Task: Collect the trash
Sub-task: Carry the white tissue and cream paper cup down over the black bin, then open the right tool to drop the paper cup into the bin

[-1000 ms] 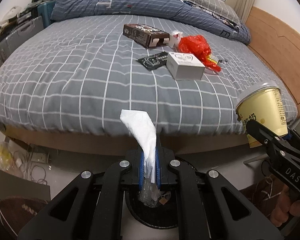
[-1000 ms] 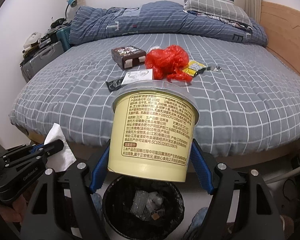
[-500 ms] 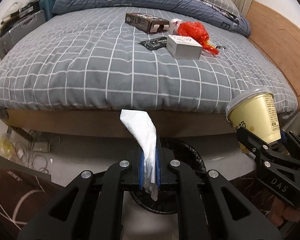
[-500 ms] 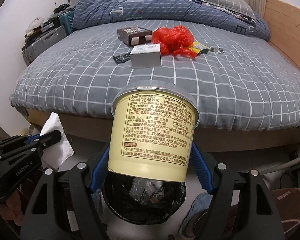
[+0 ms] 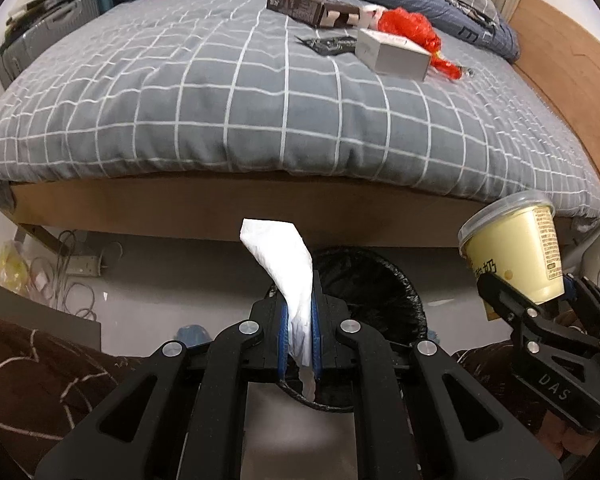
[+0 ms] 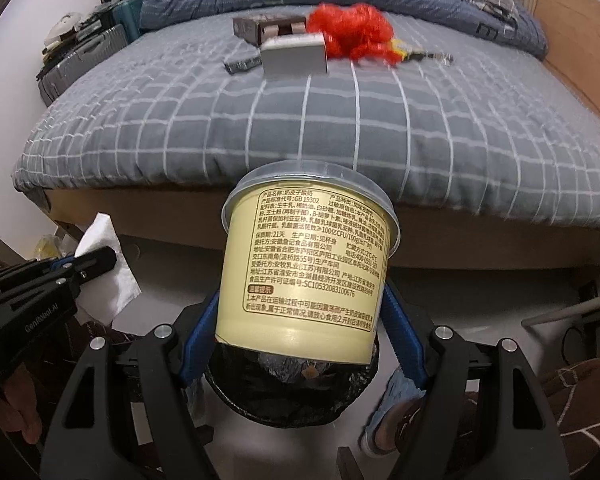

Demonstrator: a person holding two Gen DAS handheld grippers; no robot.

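Left gripper [image 5: 300,332] sits low in front of the bed [image 5: 260,92], level and aimed forward, with its blue pads closed flat on a white tissue [image 5: 288,264]. The tissue stands upright between the pads; its long axis runs vertically, the free upper end leaning left and a short tail hanging below the pads. Directly beyond and beneath the fingertips is the black-lined trash bin [image 5: 384,292] on the floor, so the tissue is held over the bin's near rim.

Right gripper [image 6: 300,320] is held just to the right, also pointing toward the bed. Its jaws stand wide apart and clamp the lower wall of a pale yellow cup [image 6: 308,268] from both sides. The cup is nearly upright, leaning slightly, its long axis vertical, clear-lidded wide end up and printed label facing the camera. In the right wrist view its base hangs just above the bin opening [image 6: 292,396].

On the bed well beyond lie a brown box [image 5: 312,10], a dark wrapper [image 5: 328,44], a white box [image 5: 392,56] and a red plastic bag [image 5: 412,32], grouped close together.
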